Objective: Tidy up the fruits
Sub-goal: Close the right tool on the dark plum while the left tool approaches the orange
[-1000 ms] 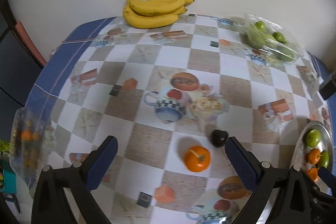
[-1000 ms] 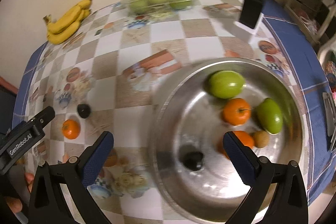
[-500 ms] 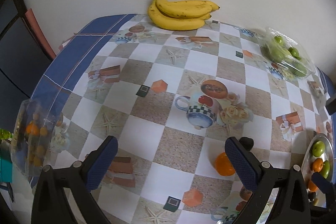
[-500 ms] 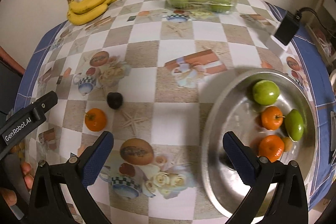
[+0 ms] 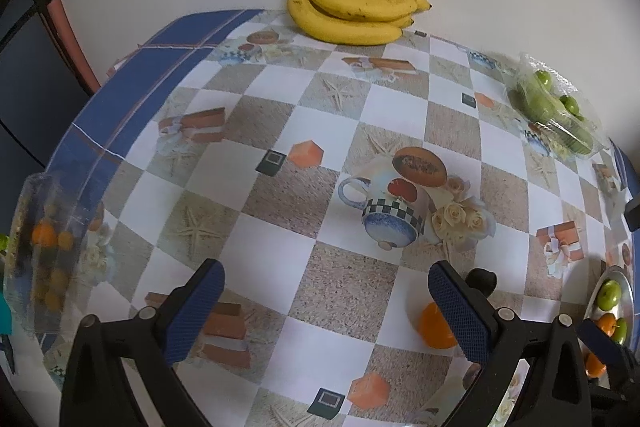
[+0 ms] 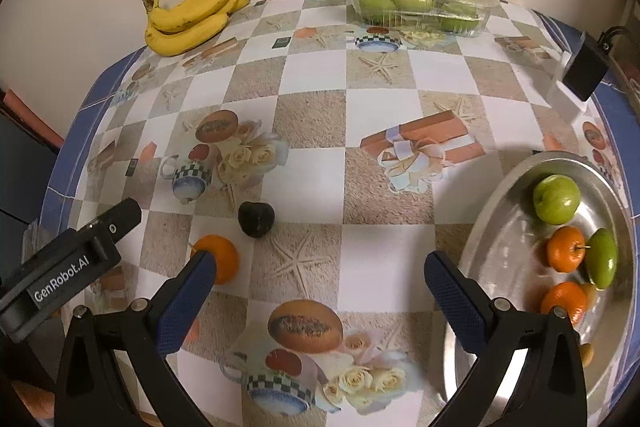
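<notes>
A loose orange (image 6: 218, 257) and a dark plum (image 6: 256, 219) lie on the patterned tablecloth; in the left wrist view the orange (image 5: 434, 325) and plum (image 5: 482, 279) sit partly behind the right finger. A steel tray (image 6: 500, 195) at the right holds a green apple (image 6: 556, 199), two oranges (image 6: 566, 248), a green mango (image 6: 600, 257) and small brown fruits. A banana bunch (image 5: 352, 15) lies by the wall. My left gripper (image 5: 324, 307) and right gripper (image 6: 320, 293) both stand open over the cloth, holding nothing.
A clear plastic box of green fruit (image 6: 416, 1) stands at the back. A plastic bag of small orange fruits (image 5: 44, 251) hangs at the table's left edge. A black adapter (image 6: 584, 67) sits at the right edge. The left gripper's body (image 6: 68, 263) shows at lower left.
Both grippers have swung left: the tray has slid to the right edge of the right wrist view, and the orange and plum have slipped behind the left gripper's right finger. Both stay open.
</notes>
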`<state>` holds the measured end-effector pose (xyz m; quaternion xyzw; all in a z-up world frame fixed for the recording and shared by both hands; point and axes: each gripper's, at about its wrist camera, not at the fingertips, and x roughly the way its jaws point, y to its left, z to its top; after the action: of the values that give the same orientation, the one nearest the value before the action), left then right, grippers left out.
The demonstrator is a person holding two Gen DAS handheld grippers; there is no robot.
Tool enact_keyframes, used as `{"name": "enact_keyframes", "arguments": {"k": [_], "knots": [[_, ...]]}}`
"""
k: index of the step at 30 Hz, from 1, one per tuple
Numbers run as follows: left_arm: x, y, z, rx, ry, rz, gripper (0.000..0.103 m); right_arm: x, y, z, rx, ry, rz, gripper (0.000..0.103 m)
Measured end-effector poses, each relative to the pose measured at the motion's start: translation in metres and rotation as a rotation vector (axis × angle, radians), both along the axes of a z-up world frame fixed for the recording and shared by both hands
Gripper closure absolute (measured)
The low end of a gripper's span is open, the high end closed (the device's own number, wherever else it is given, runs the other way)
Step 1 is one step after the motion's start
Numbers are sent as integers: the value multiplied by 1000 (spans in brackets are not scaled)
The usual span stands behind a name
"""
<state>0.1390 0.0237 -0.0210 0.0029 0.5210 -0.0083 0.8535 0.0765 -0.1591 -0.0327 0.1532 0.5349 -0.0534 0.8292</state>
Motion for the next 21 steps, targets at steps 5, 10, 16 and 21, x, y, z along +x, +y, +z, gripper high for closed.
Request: {"name": "enact_keyframes", "arguments": {"k": [5,10,16,21], "knots": [[5,3,-10,-10,19,27,0,7,3,-9,9,2,9,0],[10,10,-16,-21,23,74,0,17,9,-19,25,0,22,1],[16,16,-24,-53,40,110,0,30,15,-25,27,-2,28,15],[19,21,-27,-90,48,132,0,41,20,-29,29,-1,35,34]]}}
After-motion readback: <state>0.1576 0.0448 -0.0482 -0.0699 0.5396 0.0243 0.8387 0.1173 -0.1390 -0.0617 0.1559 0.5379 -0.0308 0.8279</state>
